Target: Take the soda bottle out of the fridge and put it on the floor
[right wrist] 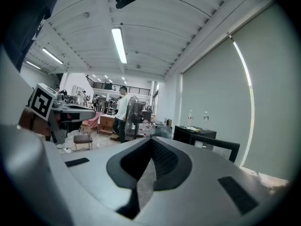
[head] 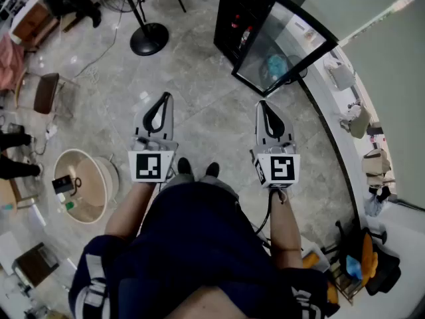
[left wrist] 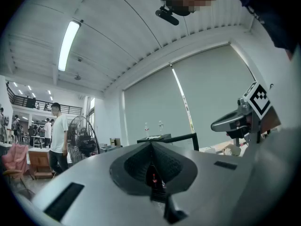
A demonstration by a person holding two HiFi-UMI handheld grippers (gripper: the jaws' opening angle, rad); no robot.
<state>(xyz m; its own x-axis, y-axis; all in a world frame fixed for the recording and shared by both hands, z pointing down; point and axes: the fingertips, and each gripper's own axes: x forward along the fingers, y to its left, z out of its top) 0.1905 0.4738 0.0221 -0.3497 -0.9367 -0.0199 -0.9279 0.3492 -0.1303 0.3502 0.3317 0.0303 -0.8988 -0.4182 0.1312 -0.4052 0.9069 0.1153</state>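
Observation:
A black fridge (head: 240, 15) stands ahead and to the right, its glass door (head: 285, 45) swung open. Small red-marked items show dimly on its shelves (head: 236, 22); I cannot tell a soda bottle among them. I stand a few steps back with both grippers held level at waist height, side by side. My left gripper (head: 165, 97) is shut and empty, pointing at bare floor left of the fridge. My right gripper (head: 263, 104) is shut too, with nothing in it, just short of the door's lower edge. The fridge top (left wrist: 160, 138) carries two clear bottles (left wrist: 161, 126).
A floor fan's round base (head: 149, 38) sits ahead left of the fridge. A round pale table (head: 83, 185) and a chair (head: 45, 92) are at my left. A white ledge (head: 332, 111) curves along the right. A person in a white shirt (left wrist: 59, 135) stands by a fan (left wrist: 84, 138).

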